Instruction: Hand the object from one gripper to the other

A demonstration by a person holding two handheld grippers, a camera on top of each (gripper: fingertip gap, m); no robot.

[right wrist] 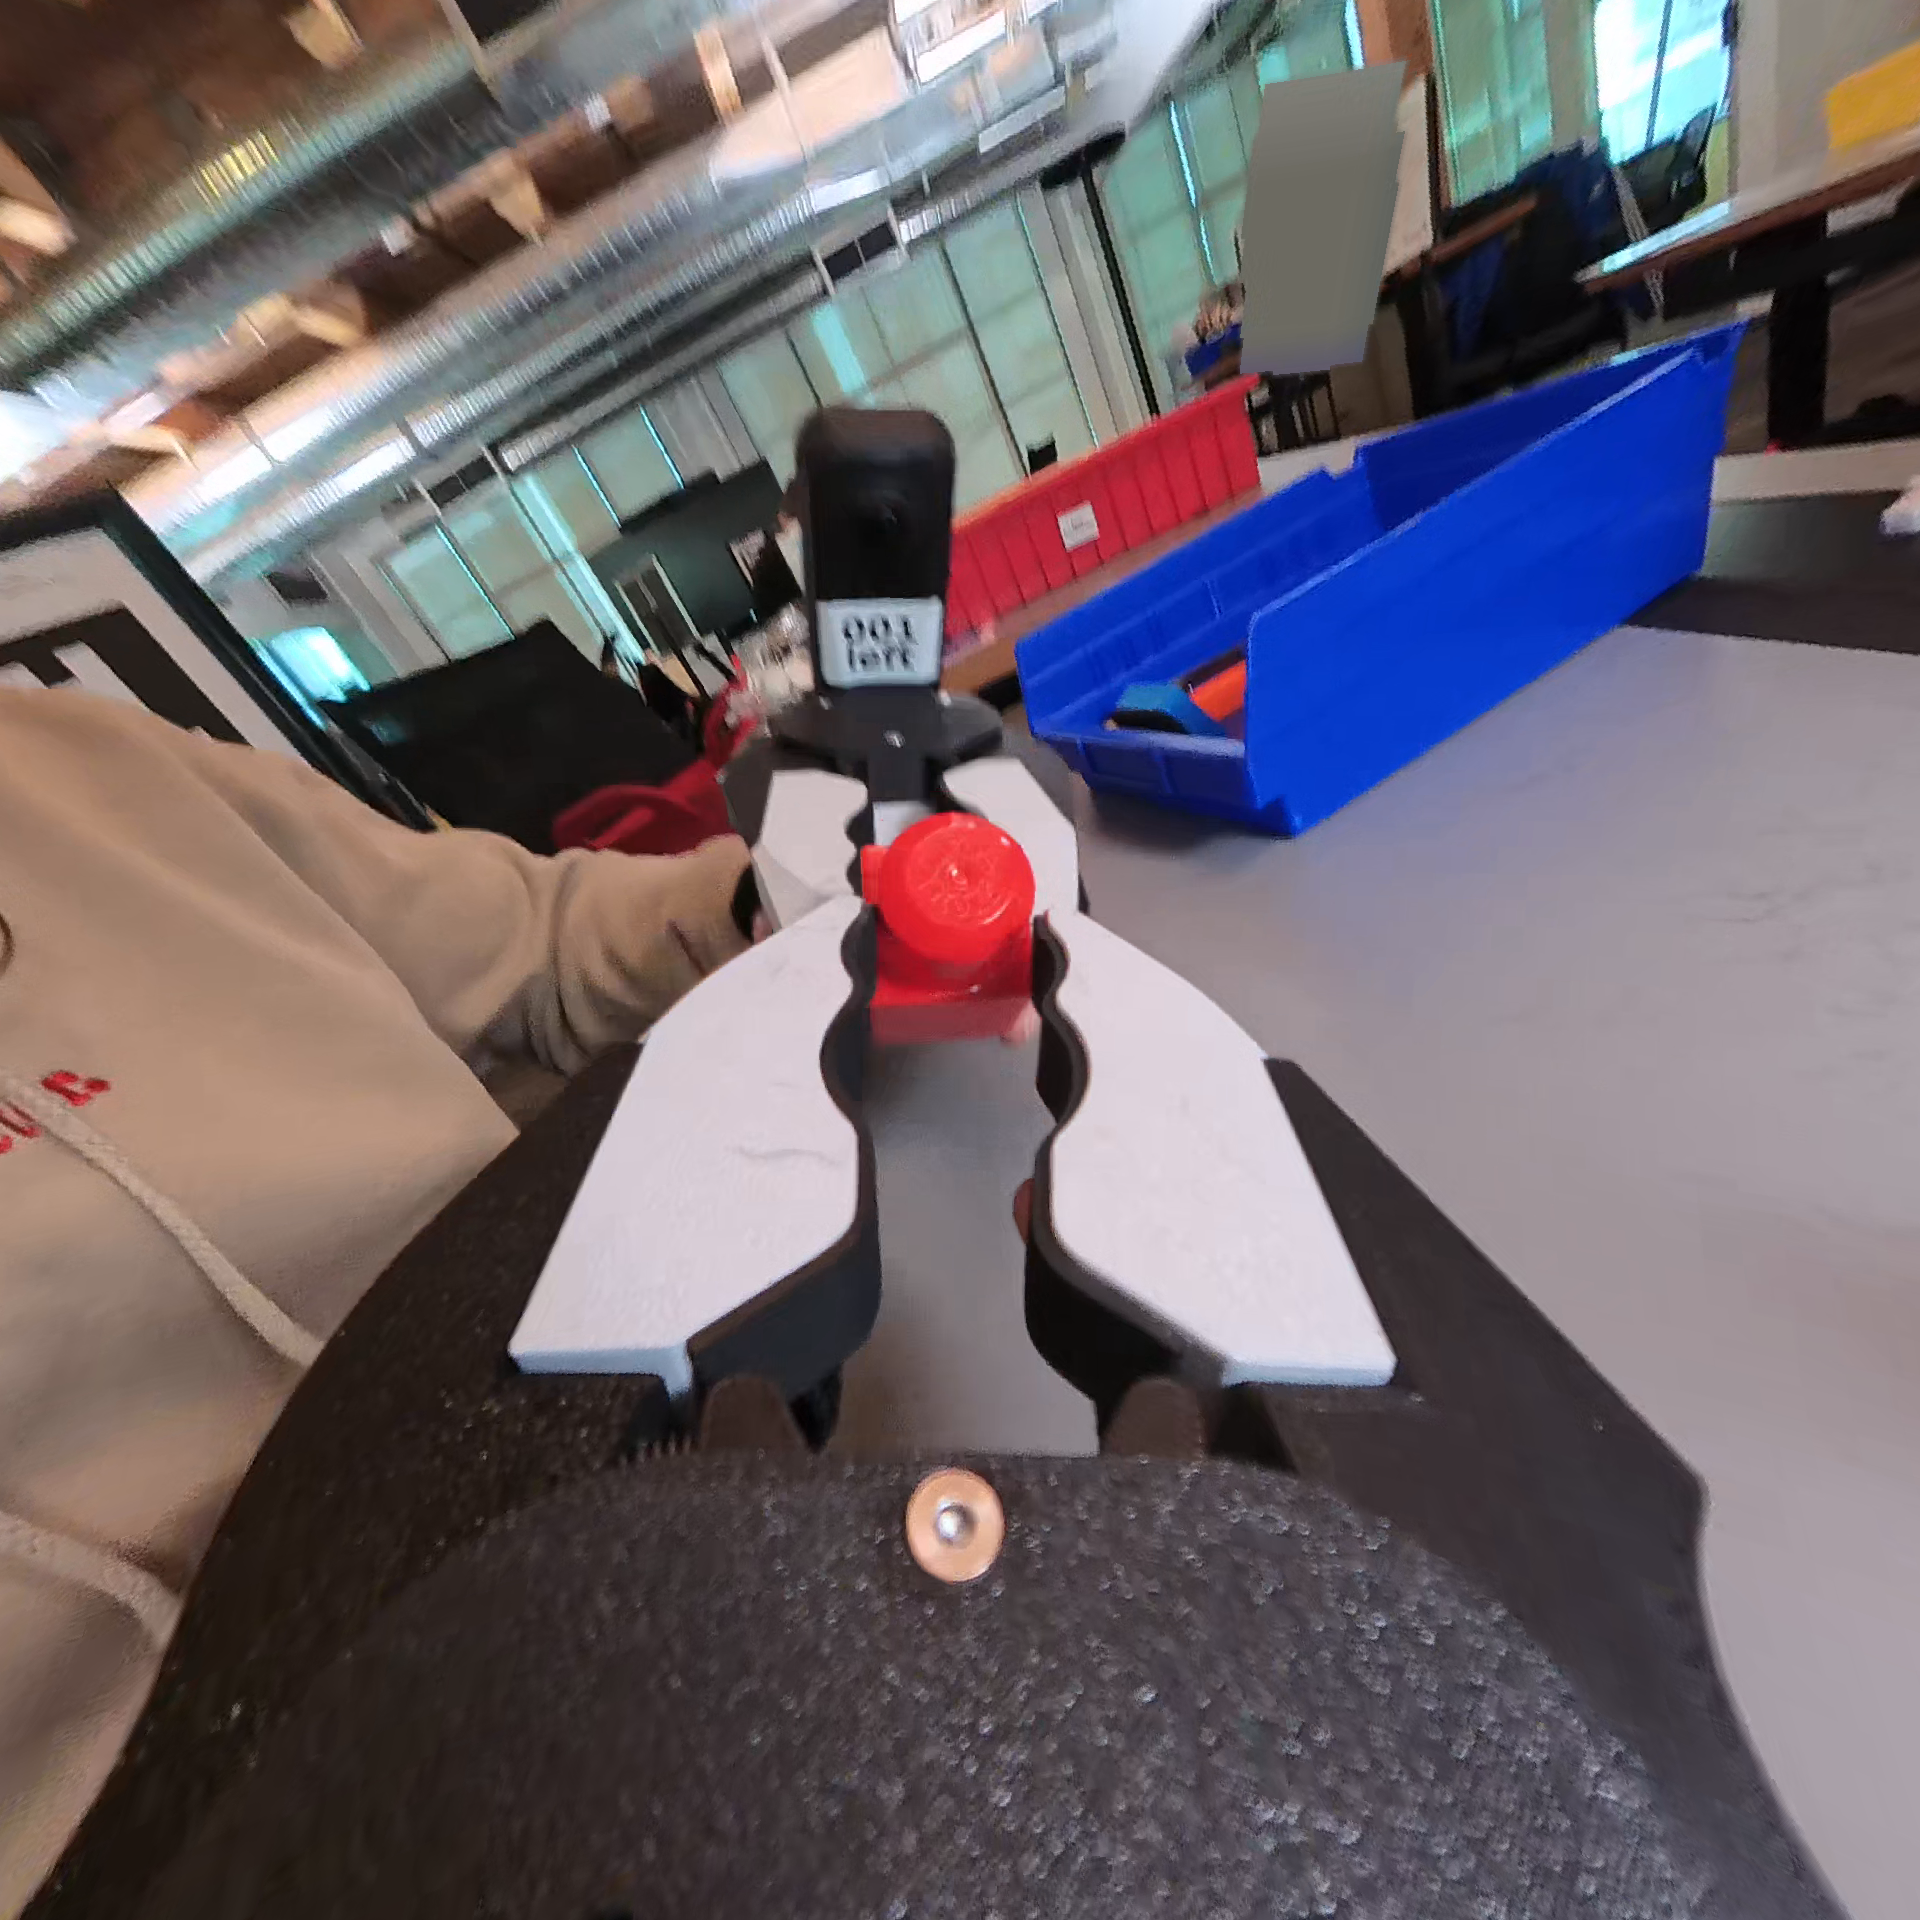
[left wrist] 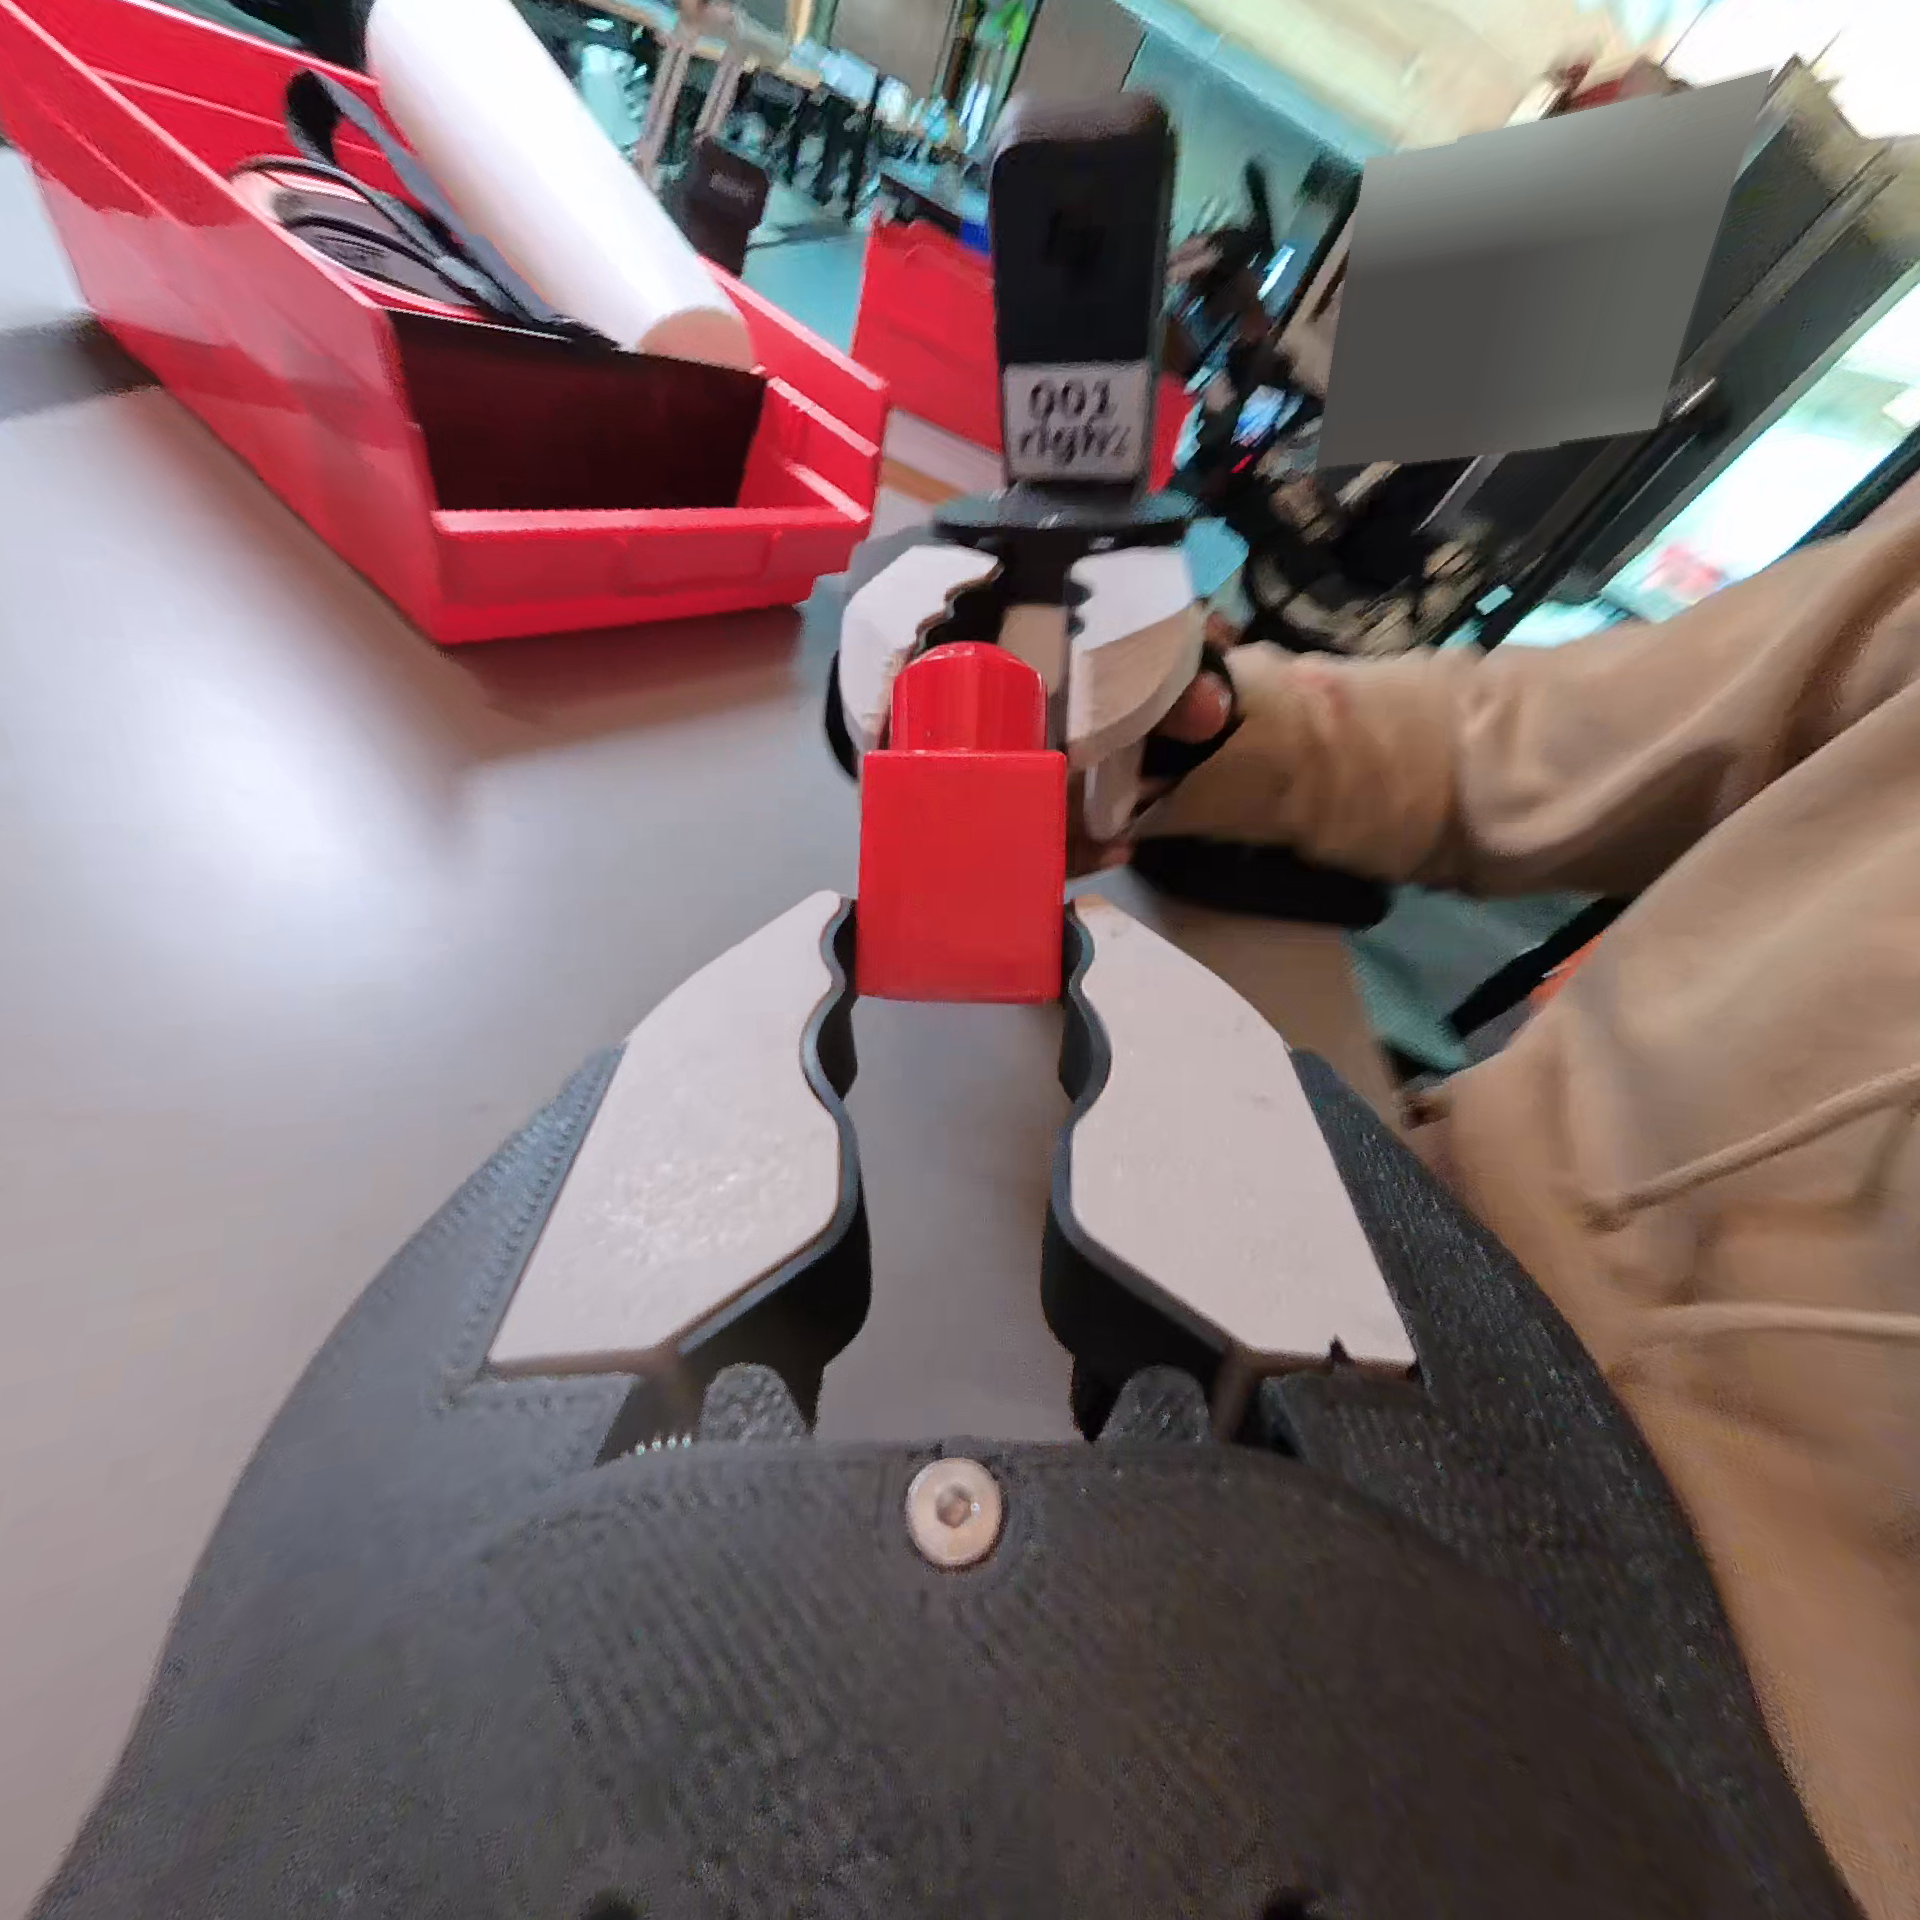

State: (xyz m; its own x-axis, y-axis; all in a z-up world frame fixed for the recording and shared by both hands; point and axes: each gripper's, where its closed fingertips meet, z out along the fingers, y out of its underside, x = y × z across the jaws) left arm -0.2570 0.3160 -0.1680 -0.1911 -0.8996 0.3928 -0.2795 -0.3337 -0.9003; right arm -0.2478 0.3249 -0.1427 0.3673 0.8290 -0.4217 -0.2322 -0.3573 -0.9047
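A red toy block (left wrist: 961, 883) with a round stud on its end is clamped between the fingertips of my left gripper (left wrist: 961, 940), held above the grey table (left wrist: 312, 935). My right gripper (right wrist: 951, 925) faces it head-on. Its fingers (right wrist: 1132, 1039) stand on either side of the block's stud end (right wrist: 951, 883), with slim gaps showing, so it looks open around it. The right gripper also shows in the left wrist view (left wrist: 1013, 634), just behind the stud. The left gripper shows in the right wrist view (right wrist: 904, 821), holding the block's far end.
A red bin (left wrist: 623, 551) with a white roll (left wrist: 551, 177) and black straps stands at the left. A blue bin (right wrist: 1351, 665) stands on the table at the right. The person's beige sleeves (left wrist: 1507, 748) reach in from the side.
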